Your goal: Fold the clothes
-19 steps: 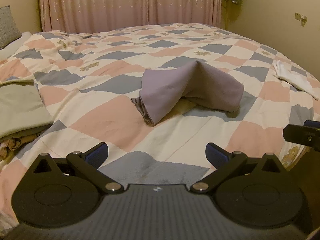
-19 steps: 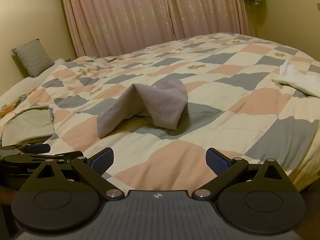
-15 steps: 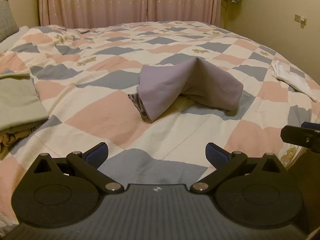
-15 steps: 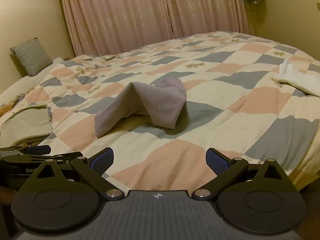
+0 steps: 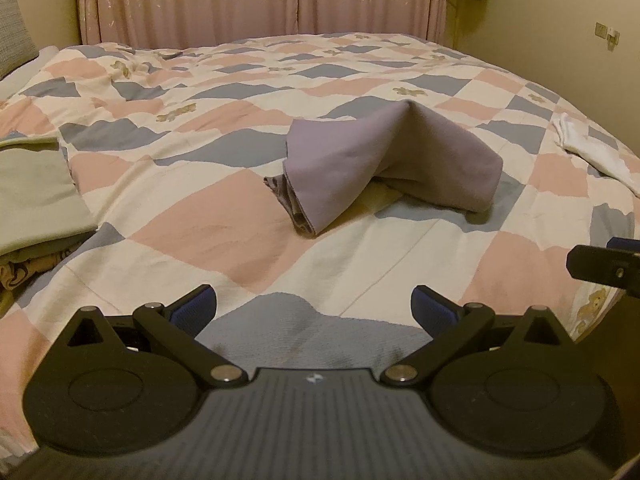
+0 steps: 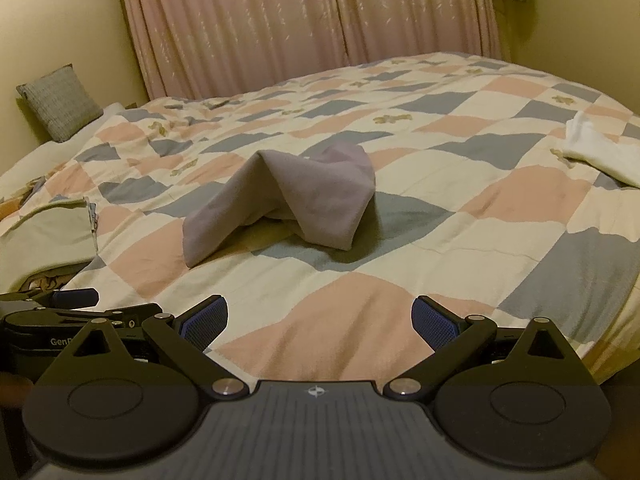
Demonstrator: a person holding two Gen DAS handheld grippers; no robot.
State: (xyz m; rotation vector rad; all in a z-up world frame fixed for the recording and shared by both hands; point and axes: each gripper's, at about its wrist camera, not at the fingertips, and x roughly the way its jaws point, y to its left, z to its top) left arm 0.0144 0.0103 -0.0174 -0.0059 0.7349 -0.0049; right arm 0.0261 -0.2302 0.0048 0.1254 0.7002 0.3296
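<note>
step: between grabs; purple garment [image 5: 394, 160] lies mid-bed on the patchwork quilt [image 5: 224, 220], humped up like a tent w/ a ridge at top, not flat, fold not finished by the look of it
L gripper: left gripper [image 5: 314, 306] wide apart, holding nothing, hovering over near edge of bed, well short of the garment
R gripper: right gripper [image 6: 320, 318] also spread wide, empty, beside the L one, same standoff
next move (my guess): reach fwd w/ both, pinch the two low ends of the hump, pull flat or lay one half over the other; layered edge at its left end looks easiest to catch
handling: soft cloth, prob. sags once lifted, so grab near corners
nearby: green folded stack [image 5: 30, 196] at left edge of bed; white cloth [image 6: 600, 152] far right; grey cushion [image 6: 60, 102] by the wall; pink curtain [image 6: 312, 20] behind
obstacles: none seen btw grippers and garment; stack and white cloth well apart from it
</note>
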